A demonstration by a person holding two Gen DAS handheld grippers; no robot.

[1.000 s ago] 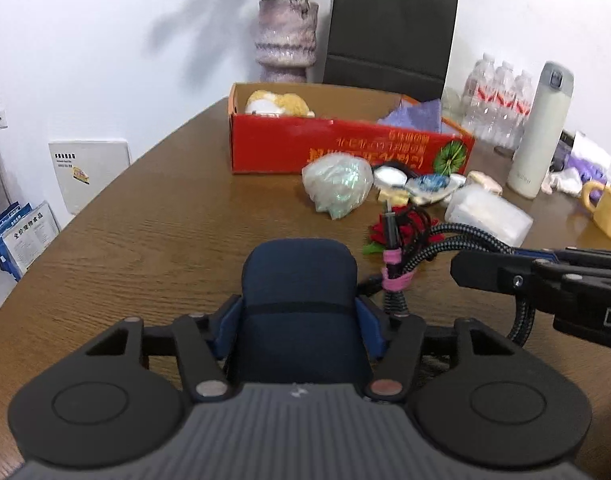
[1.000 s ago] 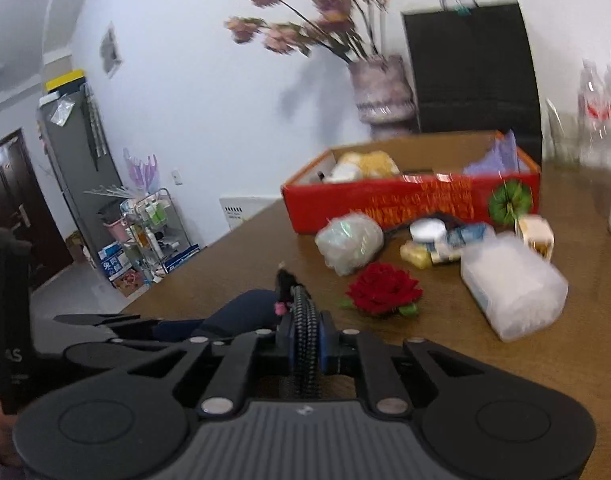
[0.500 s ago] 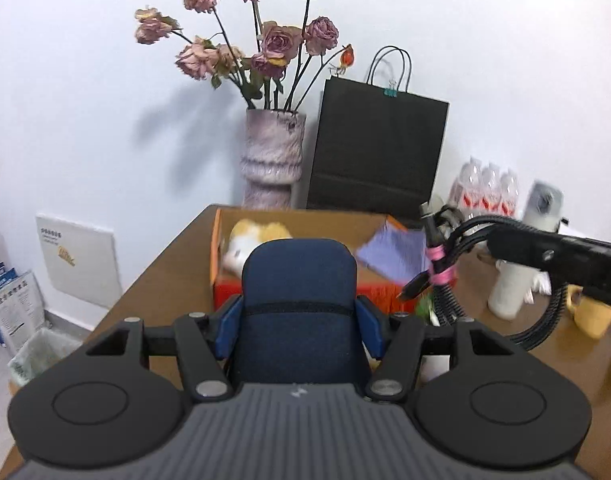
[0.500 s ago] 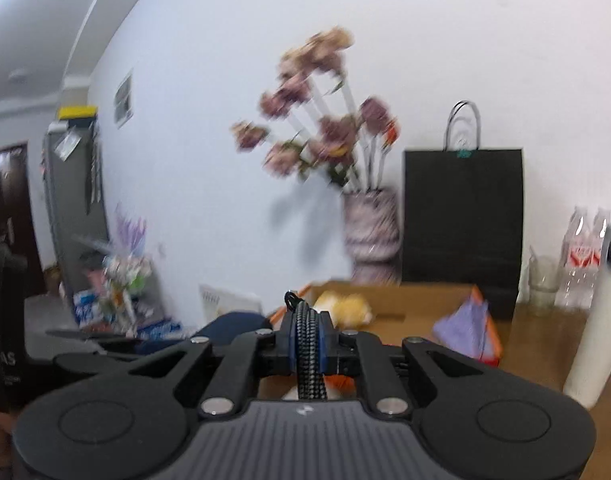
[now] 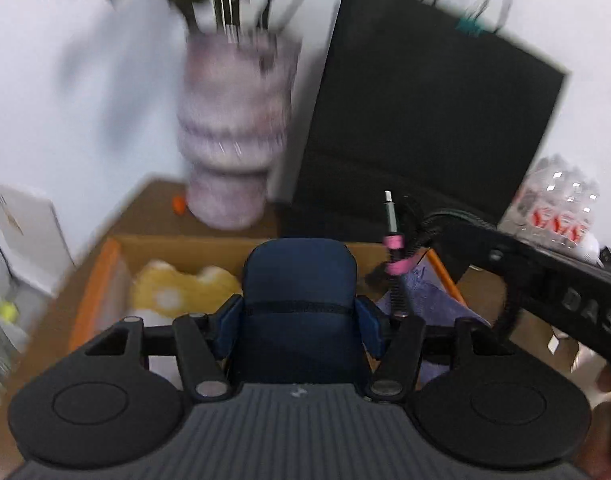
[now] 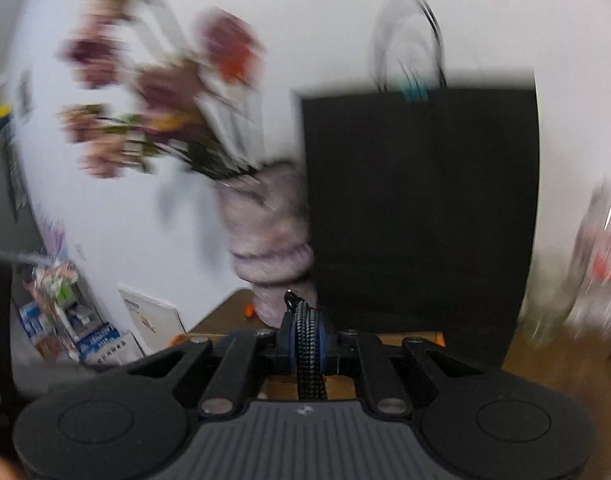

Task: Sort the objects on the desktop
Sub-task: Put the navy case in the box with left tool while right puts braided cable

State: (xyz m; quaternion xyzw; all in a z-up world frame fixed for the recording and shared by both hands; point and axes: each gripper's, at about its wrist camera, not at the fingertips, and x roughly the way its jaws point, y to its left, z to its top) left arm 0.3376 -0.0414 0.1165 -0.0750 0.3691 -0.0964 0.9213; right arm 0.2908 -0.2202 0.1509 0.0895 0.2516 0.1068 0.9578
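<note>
Left gripper [image 5: 301, 316] pinching pouch [image 5: 301, 300], right gripper [image 6: 307, 346] pinching cable [image 6: 308, 356]; both above box [image 5: 105, 272], toy [image 5: 177, 288] at 10 o'clock; neither dropped yet.

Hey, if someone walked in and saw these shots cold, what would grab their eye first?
Probably the navy pouch clamped in the left gripper, held over the open orange box with a yellow plush toy inside. Next, the braided cable pinched in the right gripper. Behind both stand a blurred vase and a black bag.
</note>
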